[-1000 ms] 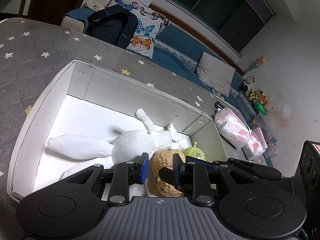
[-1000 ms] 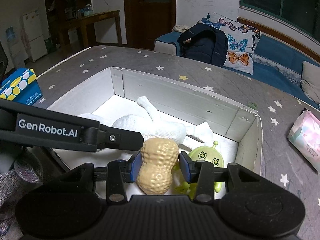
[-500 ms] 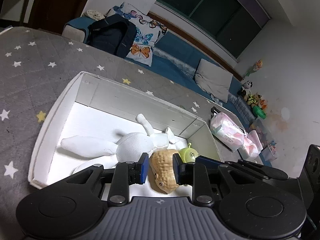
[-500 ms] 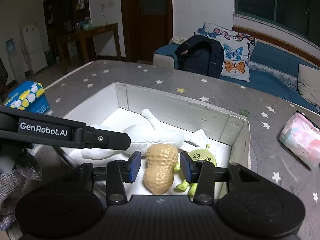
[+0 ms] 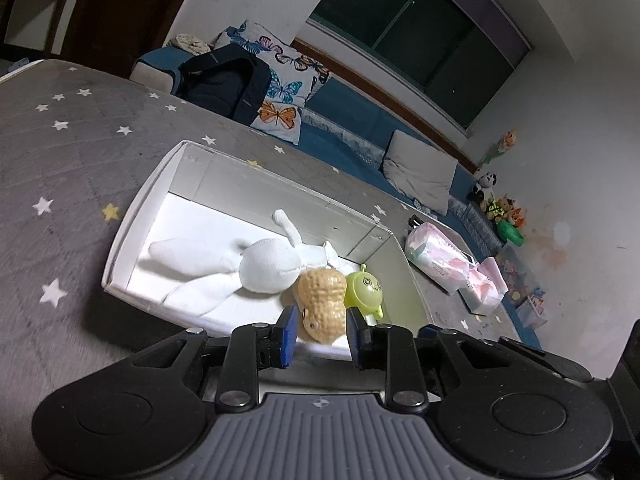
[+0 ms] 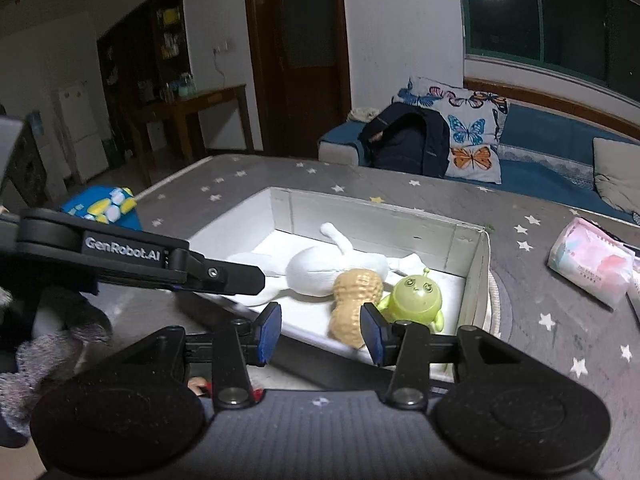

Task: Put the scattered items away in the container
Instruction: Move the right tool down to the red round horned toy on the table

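Note:
A white box [image 5: 132,236] [image 6: 476,264] rests on the grey star-print surface. Inside it lie a white plush rabbit [image 5: 268,266] [image 6: 320,268], a tan peanut toy [image 5: 322,300] [image 6: 354,300] and a green alien toy [image 5: 364,288] [image 6: 416,296]. My left gripper [image 5: 322,334] hovers at the box's near edge, its jaws opening with nothing between them. The right gripper [image 6: 320,332] is open and empty, back from the near wall. The peanut lies beyond both sets of tips. The left gripper's finger [image 6: 224,274] crosses the right wrist view.
Pink tissue packs [image 5: 436,256] [image 6: 588,264] lie right of the box. A blue patterned carton [image 6: 104,208] sits off the far left edge. A dark backpack [image 6: 408,140] and butterfly pillows lie on the sofa behind. A knitted sleeve [image 6: 40,356] shows at lower left.
Both grippers have drawn back and upward from the box. The peanut, between the right pads a second ago, now lies free in the box beside the alien toy.

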Demonstrator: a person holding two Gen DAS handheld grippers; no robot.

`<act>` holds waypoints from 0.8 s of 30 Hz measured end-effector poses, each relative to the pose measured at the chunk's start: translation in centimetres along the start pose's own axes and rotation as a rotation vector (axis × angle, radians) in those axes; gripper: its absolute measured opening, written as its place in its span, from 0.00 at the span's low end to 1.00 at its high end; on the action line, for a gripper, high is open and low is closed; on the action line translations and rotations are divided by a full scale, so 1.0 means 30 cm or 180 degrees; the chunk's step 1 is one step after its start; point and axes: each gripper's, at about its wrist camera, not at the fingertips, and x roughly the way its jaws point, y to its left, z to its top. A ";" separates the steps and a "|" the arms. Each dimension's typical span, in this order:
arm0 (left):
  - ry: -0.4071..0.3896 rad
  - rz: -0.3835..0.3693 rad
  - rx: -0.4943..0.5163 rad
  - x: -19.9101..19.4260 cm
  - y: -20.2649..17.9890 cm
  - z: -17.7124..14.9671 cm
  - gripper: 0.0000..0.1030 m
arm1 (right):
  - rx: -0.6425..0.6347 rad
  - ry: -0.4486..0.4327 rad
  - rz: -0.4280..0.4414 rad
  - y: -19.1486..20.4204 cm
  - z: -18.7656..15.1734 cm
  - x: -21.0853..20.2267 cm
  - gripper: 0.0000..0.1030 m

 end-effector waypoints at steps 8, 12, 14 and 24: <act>0.0054 0.0009 0.0087 -0.041 -0.019 -0.083 0.29 | 0.0048 -0.0074 0.0042 0.044 -0.078 -0.064 0.49; 0.0097 0.0012 0.0059 -0.040 -0.019 -0.110 0.29 | 0.0133 -0.0065 0.0053 0.051 -0.120 -0.084 0.49; 0.0114 0.0030 0.0061 -0.038 -0.019 -0.122 0.29 | 0.0189 -0.0057 0.0059 0.049 -0.137 -0.086 0.49; 0.0202 0.0083 -0.0018 -0.015 -0.004 -0.143 0.29 | 0.0344 0.0061 0.0074 0.063 -0.219 -0.066 0.49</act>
